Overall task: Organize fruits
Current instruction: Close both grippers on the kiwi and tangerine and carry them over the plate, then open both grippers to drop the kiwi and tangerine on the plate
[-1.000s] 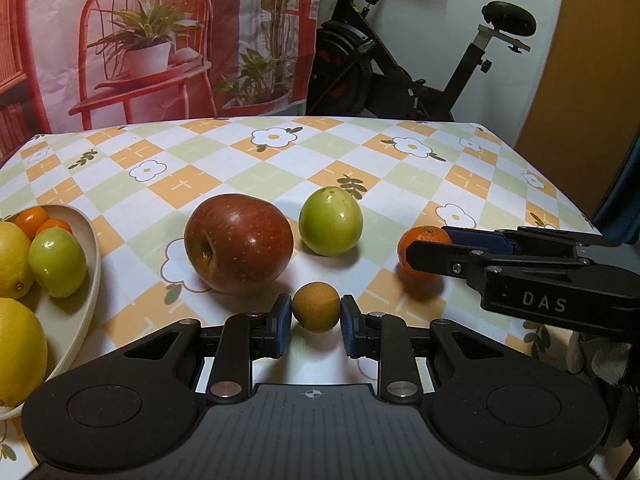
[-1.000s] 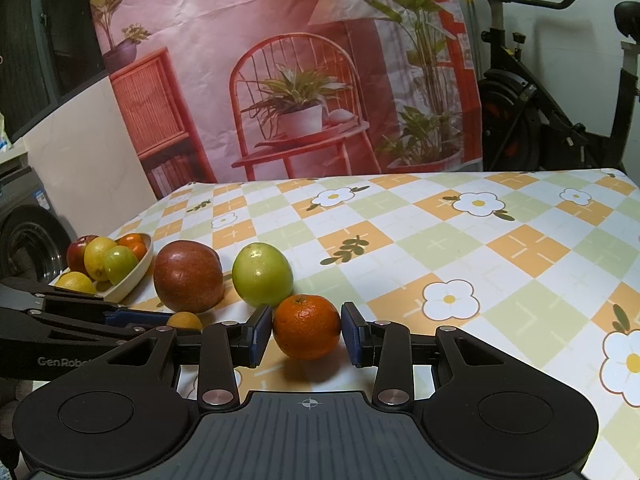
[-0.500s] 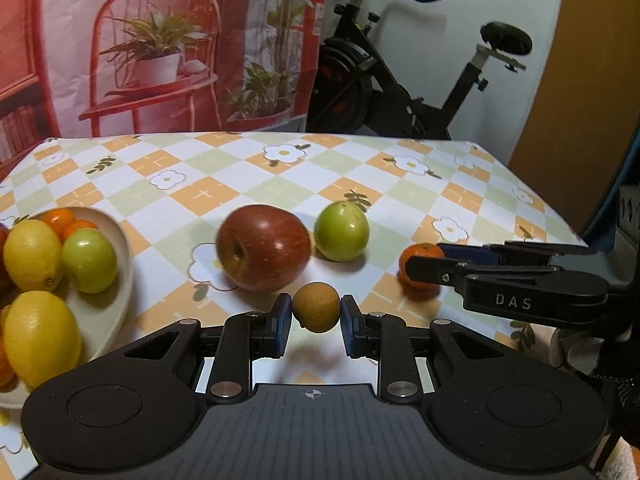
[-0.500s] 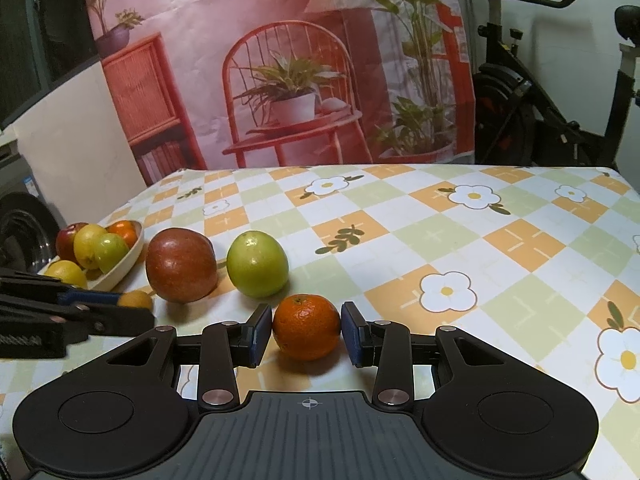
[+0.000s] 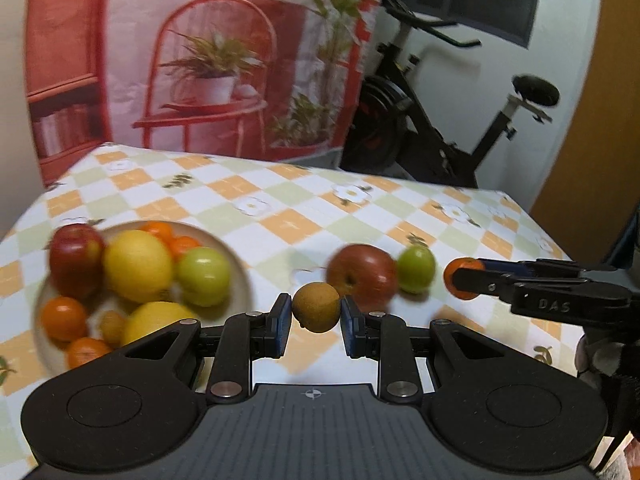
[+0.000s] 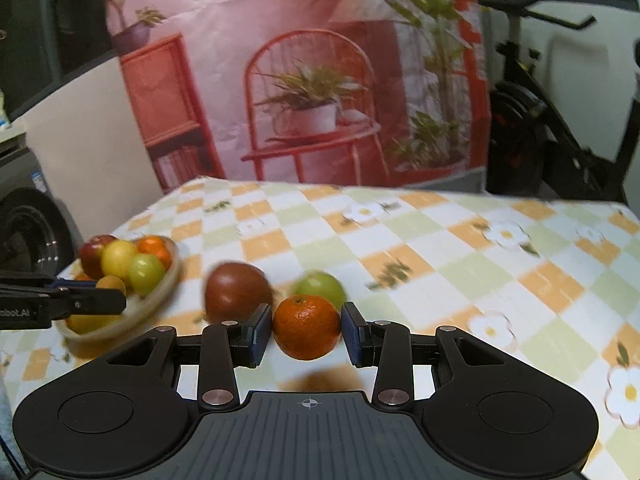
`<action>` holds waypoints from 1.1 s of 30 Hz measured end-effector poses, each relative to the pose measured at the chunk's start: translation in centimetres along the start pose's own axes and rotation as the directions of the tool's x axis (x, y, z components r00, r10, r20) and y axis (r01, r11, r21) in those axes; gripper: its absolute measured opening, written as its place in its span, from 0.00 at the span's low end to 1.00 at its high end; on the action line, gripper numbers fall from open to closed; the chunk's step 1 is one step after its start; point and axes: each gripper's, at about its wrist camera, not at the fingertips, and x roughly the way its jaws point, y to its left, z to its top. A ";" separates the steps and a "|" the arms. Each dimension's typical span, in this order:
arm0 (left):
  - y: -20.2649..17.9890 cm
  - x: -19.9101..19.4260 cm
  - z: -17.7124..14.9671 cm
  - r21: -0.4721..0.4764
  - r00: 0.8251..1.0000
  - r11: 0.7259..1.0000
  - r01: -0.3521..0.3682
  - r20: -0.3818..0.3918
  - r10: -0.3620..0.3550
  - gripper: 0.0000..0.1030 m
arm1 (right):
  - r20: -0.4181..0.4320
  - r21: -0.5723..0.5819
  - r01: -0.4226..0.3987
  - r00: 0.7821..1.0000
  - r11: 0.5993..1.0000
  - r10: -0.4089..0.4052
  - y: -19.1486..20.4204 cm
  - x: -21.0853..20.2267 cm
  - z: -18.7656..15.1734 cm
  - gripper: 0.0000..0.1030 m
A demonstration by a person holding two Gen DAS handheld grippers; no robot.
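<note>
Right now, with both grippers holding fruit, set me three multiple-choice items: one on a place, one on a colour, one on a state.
1. Where is the red apple?
A. On the tablecloth
B. In the bowl's stack
C. On the chair

2. What colour is the fruit beside it?
A. Purple
B. Green
C. White

3. How is the right gripper?
A. Wide open, empty
B. Shut on the mandarin
C. Resting in the bowl

Answers: 1 A, it lies on the check cloth; 2 B, plainly green; 3 B, both pads press the mandarin.
</note>
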 end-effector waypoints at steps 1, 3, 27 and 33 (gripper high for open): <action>0.7 -0.4 0.0 -0.013 1.000 1.000 -0.004 0.005 0.005 0.27 | 0.003 -0.011 -0.009 1.000 1.000 0.009 0.7 0.1 0.4 0.34; 1.8 -1.2 0.0 -0.037 1.000 0.999 -0.013 0.017 0.014 0.27 | 0.003 -0.030 -0.025 1.000 0.999 0.025 1.9 0.4 1.2 0.34; 11.6 -1.2 0.9 -0.177 0.993 0.977 -0.121 -0.008 0.122 0.27 | -0.198 -0.261 -0.211 0.967 0.942 0.162 16.3 10.1 3.8 0.34; 12.1 -0.7 0.8 -0.188 0.991 0.973 -0.131 -0.018 0.130 0.27 | -0.216 -0.262 -0.211 0.964 0.942 0.156 16.5 10.9 3.6 0.34</action>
